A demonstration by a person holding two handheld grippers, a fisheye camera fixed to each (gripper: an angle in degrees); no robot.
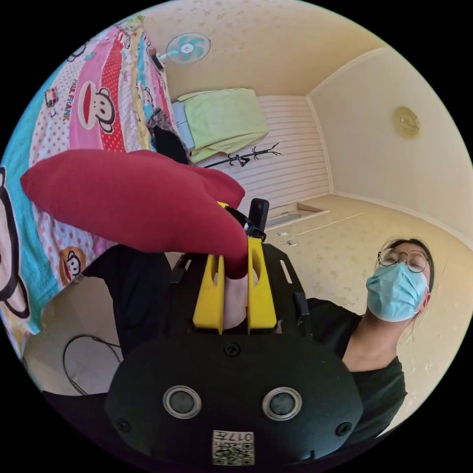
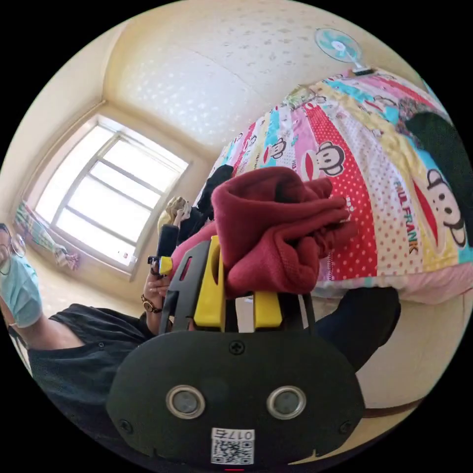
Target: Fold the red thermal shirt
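Left gripper view: the left tool [image 1: 235,268] has its yellow jaws clamped on an edge of the red thermal shirt [image 1: 133,197], which stretches to the middle left of the frame, above the bed [image 1: 59,123] whose cover reads "PAUL FRANK". Right gripper view: the right tool [image 2: 241,290] pinches a bunched lump of shirt at the frame's middle. It looks soft, light and floppy, so I think edges or corners are best to hold.

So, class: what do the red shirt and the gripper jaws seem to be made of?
Shirt: looks like soft knit fabric, matte, with a fine waffle-like texture and bunched folds. Right gripper and left gripper jaws: probably hard moulded plastic, smooth yellow with crisp edges.
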